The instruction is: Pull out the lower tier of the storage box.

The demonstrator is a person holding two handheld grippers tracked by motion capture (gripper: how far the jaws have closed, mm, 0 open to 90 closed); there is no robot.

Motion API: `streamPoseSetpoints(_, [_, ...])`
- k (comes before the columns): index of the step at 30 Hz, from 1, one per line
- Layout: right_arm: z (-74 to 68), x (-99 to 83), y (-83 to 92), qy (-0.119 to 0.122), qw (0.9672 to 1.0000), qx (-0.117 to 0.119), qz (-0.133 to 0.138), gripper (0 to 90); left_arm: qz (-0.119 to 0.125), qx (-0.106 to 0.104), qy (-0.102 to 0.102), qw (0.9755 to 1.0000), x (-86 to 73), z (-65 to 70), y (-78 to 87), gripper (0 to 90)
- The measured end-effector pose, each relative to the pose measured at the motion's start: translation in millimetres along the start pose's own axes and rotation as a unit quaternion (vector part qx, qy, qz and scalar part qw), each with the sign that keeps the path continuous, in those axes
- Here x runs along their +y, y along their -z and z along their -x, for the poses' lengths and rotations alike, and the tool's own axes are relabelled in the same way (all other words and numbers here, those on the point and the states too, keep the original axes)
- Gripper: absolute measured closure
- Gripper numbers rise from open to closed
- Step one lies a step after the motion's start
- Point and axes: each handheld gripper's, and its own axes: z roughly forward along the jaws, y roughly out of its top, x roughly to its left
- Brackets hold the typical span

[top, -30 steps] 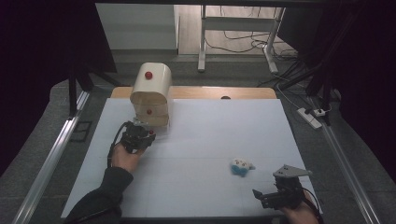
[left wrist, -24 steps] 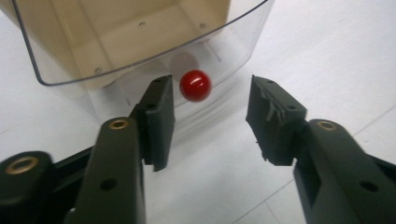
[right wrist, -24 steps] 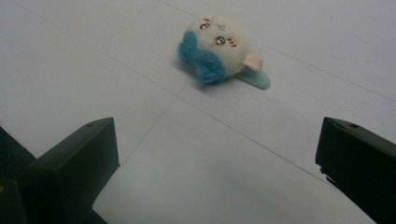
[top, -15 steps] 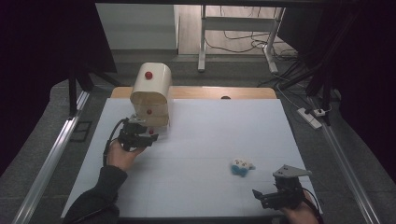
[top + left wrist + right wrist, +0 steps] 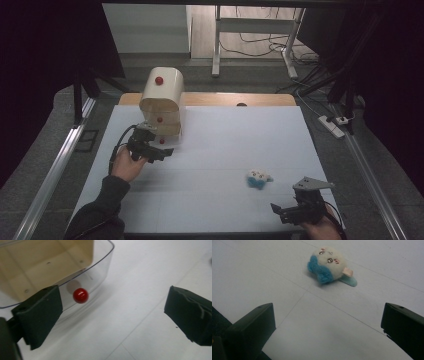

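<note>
A cream drawer cabinet (image 5: 161,95) with red knobs stands at the table's back left. Its bottom drawer (image 5: 50,267), with a clear front, is pulled out a little. My left gripper (image 5: 162,152) sits right in front of it. Its jaws have just been opening and now stand wide. The drawer's red knob (image 5: 80,295) lies just ahead, close to the left pad (image 5: 40,315), and neither pad touches it. My right gripper (image 5: 280,210) rests open near the front right edge. A small white and blue plush toy (image 5: 327,263) lies on the table beyond its jaws.
White paper covers the table (image 5: 240,135), with a wooden strip along the far edge. Metal rails run down both sides. Cables and a power strip (image 5: 332,125) lie on the floor at the right.
The left gripper's jaws have spread apart from nearly closed around the drawer knob. The left hand shifted only slightly. The right gripper and the plush toy have stayed in place.
</note>
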Motion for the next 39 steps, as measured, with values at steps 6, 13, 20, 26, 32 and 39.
streamPoseSetpoints(6, [-0.2, -0.8, 0.7, -0.001, 1.0, 0.0, 0.0, 0.0, -0.012, -0.03, -0.007, 0.9995, 1.7, -4.5, 3.5, 0.0])
streamPoseSetpoints(13, [-0.3, -1.2, 0.9, -0.002, 1.0, -0.001, -0.001, 0.0, -0.01, -0.029, -0.022, 0.9993, 5.7, -5.3, 10.1, 0.0])
streamPoseSetpoints(20, [-0.3, -1.3, 0.9, -0.001, 1.0, 0.0, -0.001, 0.0, -0.008, -0.024, -0.034, 0.9991, 10.3, -8.7, 12.3, 0.0])
streamPoseSetpoints(26, [-0.2, -1.1, 0.3, -0.001, 1.0, 0.001, -0.003, 0.0, -0.017, -0.01, -0.038, 0.9991, 15.9, -15.1, 11.7, 0.0])
streamPoseSetpoints(32, [-0.2, -1.0, 0.3, -0.002, 1.0, 0.001, -0.005, 0.0, -0.021, -0.015, -0.034, 0.9991, 20.8, -23.8, 6.7, 1.3])
streamPoseSetpoints(39, [0.0, -1.1, 0.3, -0.001, 1.0, 0.002, -0.005, 0.0, -0.025, -0.027, -0.037, 0.9986, 25.9, -28.6, -0.6, 5.2])
